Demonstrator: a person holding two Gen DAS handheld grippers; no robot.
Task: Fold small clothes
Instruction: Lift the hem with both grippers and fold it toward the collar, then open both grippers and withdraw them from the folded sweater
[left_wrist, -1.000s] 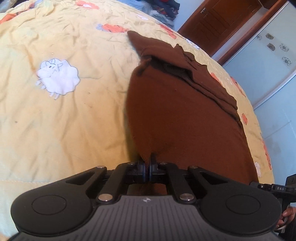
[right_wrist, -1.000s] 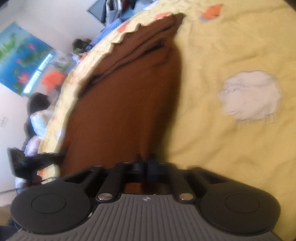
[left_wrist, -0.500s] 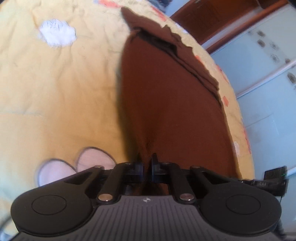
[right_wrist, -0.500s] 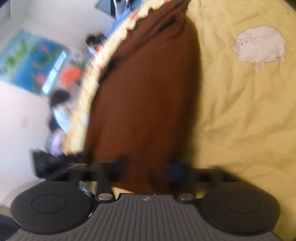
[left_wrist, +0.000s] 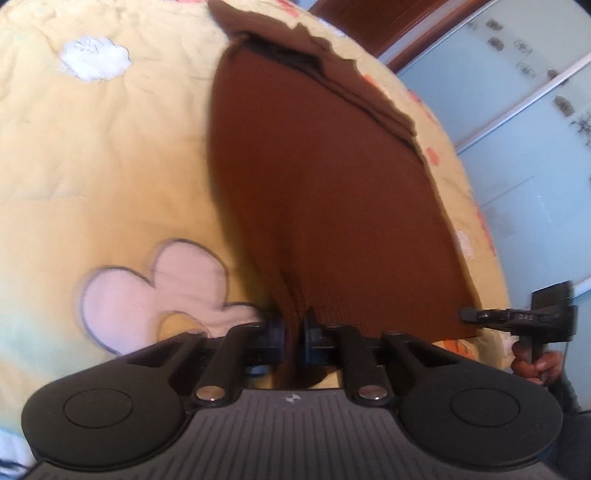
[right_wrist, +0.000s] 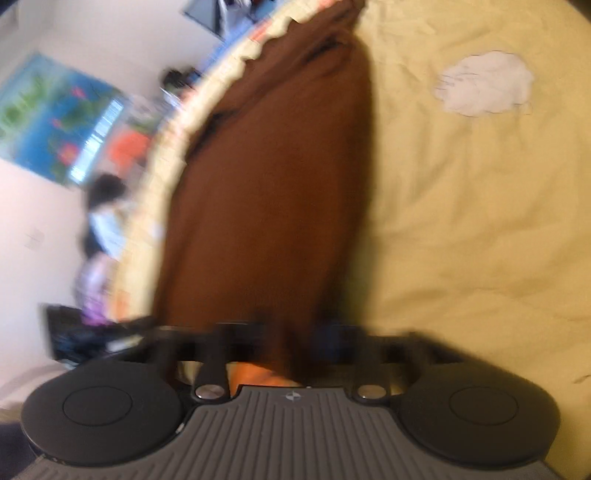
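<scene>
so that its near edge can be carried over for a fold, the brown garment (left_wrist: 325, 184), lying along the quilt's (left_wrist: 110, 166) edge, is grasped by the left gripper (left_wrist: 293, 332), whose jaws have just been easing apart, and clenched in the right gripper (right_wrist: 291, 343).

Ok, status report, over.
Left gripper pinching brown garment, jaws just opening. Right gripper shut on it too. Nothing blocking on the quilt.
</scene>
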